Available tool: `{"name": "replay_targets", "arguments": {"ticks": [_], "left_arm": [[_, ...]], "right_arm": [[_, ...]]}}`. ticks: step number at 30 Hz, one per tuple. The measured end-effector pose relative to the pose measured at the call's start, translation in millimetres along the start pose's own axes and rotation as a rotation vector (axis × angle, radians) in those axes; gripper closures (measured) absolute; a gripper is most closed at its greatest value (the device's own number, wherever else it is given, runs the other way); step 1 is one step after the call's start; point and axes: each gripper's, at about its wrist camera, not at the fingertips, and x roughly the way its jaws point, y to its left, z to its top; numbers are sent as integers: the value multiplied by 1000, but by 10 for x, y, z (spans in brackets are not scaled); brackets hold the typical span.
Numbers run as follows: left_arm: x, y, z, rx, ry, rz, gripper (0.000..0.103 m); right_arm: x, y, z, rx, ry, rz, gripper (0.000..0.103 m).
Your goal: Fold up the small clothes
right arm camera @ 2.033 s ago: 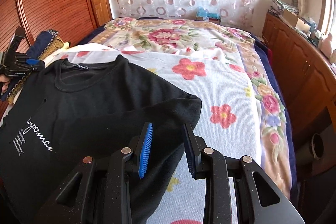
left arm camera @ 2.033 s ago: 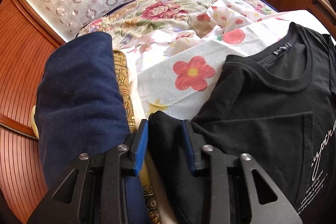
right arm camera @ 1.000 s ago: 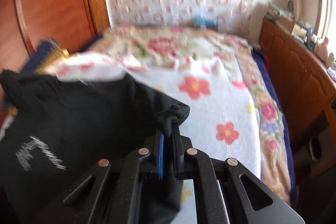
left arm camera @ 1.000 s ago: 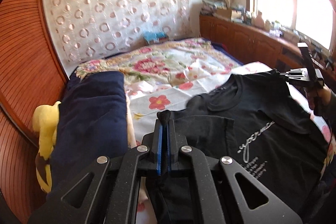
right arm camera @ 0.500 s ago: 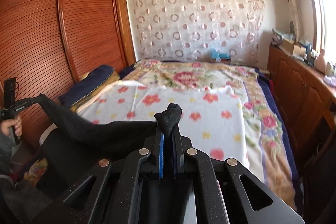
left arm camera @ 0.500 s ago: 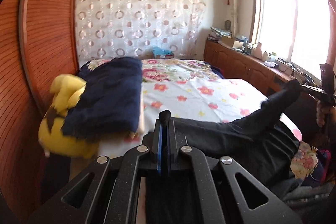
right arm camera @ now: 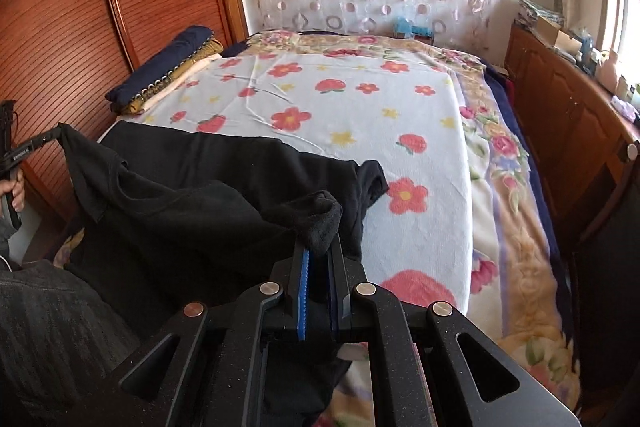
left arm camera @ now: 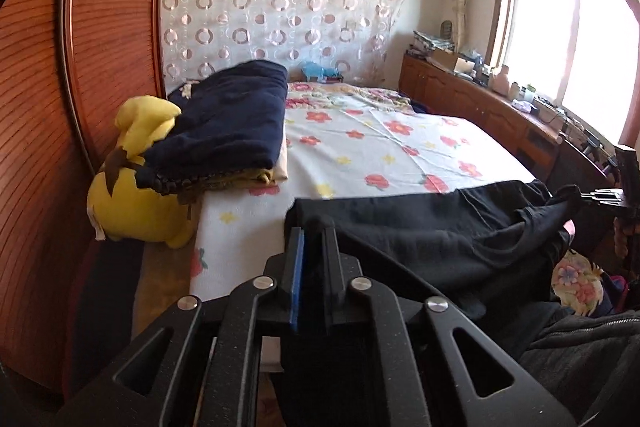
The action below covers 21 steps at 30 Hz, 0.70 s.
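A black T-shirt [left arm camera: 420,227] [right arm camera: 180,187] lies stretched across the near edge of the bed, sagging in the middle. My left gripper [left arm camera: 313,235] has one shoulder corner between its pads, and its jaws are opening, a narrow gap showing beside the blue pad. In the right wrist view the left gripper [right arm camera: 44,141] is at the far left, with the cloth still hanging from its tip. My right gripper [right arm camera: 318,251] is shut on a bunched fold of the other shoulder. In the left wrist view the right gripper [left arm camera: 592,193] sits at the far right.
The bed carries a white flowered blanket [right arm camera: 360,99]. A folded navy blanket stack [left arm camera: 228,123] and a yellow plush toy [left arm camera: 132,187] sit at its left side by the wooden wardrobe [left arm camera: 40,147]. A wooden cabinet [right arm camera: 580,115] runs along the right. A dark sleeve [right arm camera: 48,327] is close by.
Both grippers pulled back toward the foot of the bed, dragging the T-shirt with them. It went from taut in the air to resting on the bed edge. The left jaws parted slightly.
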Motion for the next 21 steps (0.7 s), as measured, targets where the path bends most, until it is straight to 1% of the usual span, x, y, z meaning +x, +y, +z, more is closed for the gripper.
{"name": "replay_targets", "arguments": {"ticks": [1, 2, 3, 5, 7, 8, 9, 11, 14, 15, 18, 21], "left_arm": [[-2, 0, 27, 2, -9, 4, 83], [-23, -7, 21, 4, -16, 1, 77], [-18, -10, 45, 8, -23, -2, 75], [17, -19, 86, 13, -23, 4, 66], [114, -25, 140, 27, -8, 13, 66], [158, -31, 161, 35, -3, 9, 66], [223, -27, 186, 39, 9, 5, 66], [401, -4, 244, 46, 34, 6, 66], [685, 22, 306, 69, 74, 37, 66], [768, 35, 321, 69, 88, 36, 66], [1066, 79, 356, 73, 134, 43, 66], [1287, 86, 319, 77, 184, 41, 66]], "right_arm": [[1, -23, 45, 0, 6, -10, 91], [-9, -31, 62, -1, 10, -30, 89], [-24, -2, 92, -2, 13, -43, 89], [-53, 11, 162, -10, 6, -44, 89], [-76, 159, 262, -20, 0, -55, 88], [-96, 166, 292, -24, -7, -61, 86], [-74, 211, 328, -32, -19, -66, 84], [-58, 220, 350, -35, -43, -74, 76], [134, 231, 458, -29, -57, -70, 74], [223, 194, 429, -24, -54, -66, 74], [569, 107, 436, 4, -31, -55, 74], [831, 15, 450, 47, -2, -56, 74]]}}
